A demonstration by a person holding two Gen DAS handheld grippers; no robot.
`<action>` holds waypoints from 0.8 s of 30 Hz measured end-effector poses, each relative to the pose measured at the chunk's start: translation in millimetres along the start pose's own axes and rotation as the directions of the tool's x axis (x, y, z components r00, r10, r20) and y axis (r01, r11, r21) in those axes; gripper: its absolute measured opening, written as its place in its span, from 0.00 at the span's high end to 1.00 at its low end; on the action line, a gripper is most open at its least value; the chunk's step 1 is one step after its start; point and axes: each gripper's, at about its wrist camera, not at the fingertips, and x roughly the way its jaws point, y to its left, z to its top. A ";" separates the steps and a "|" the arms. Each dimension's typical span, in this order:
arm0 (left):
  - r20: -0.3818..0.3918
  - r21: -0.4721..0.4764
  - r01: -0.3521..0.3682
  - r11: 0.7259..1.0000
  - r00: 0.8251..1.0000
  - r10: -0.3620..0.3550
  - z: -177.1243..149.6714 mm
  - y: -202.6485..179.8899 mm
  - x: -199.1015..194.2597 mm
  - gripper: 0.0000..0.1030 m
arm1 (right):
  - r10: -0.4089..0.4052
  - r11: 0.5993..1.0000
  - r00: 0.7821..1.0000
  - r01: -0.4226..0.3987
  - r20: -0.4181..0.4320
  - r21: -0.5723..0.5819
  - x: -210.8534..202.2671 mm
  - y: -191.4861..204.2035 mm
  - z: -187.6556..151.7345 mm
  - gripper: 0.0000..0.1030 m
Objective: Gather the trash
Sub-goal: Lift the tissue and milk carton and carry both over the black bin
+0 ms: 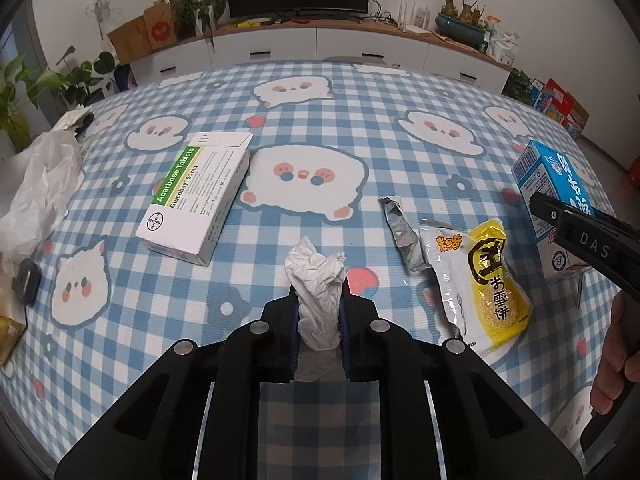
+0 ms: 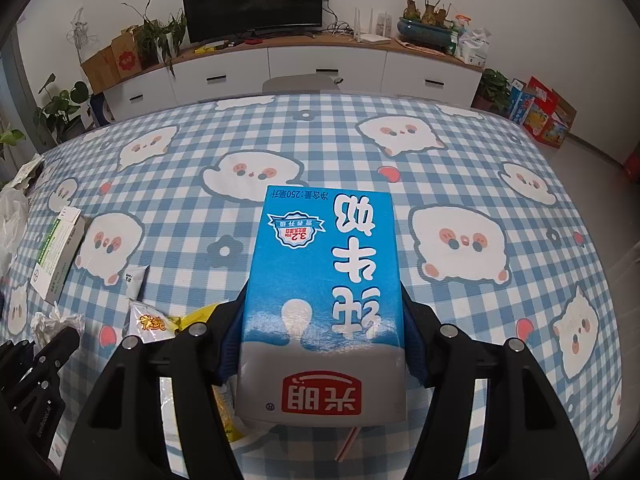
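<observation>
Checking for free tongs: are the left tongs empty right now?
No, the left tongs are shut on a crumpled white tissue between their pads.

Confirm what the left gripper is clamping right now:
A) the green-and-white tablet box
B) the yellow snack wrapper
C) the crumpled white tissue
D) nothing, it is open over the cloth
C. In the left wrist view the left gripper has both fingers pressed against the crumpled white tissue, while the tablet box and yellow snack wrapper lie apart on the checked tablecloth.
</observation>
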 end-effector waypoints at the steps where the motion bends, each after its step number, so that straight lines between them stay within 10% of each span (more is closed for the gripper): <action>1: 0.001 -0.001 0.002 1.000 1.000 -0.002 -2.0 -1.0 -2.5 0.86 | 0.001 1.000 1.000 -0.001 0.004 -0.001 -3.2 0.5 0.1 0.41; 24: 0.040 -0.027 0.066 0.997 0.997 -0.065 -28.7 1.2 -54.8 0.86 | 0.006 0.999 0.999 -0.005 0.047 -0.036 -61.9 11.1 -32.7 0.41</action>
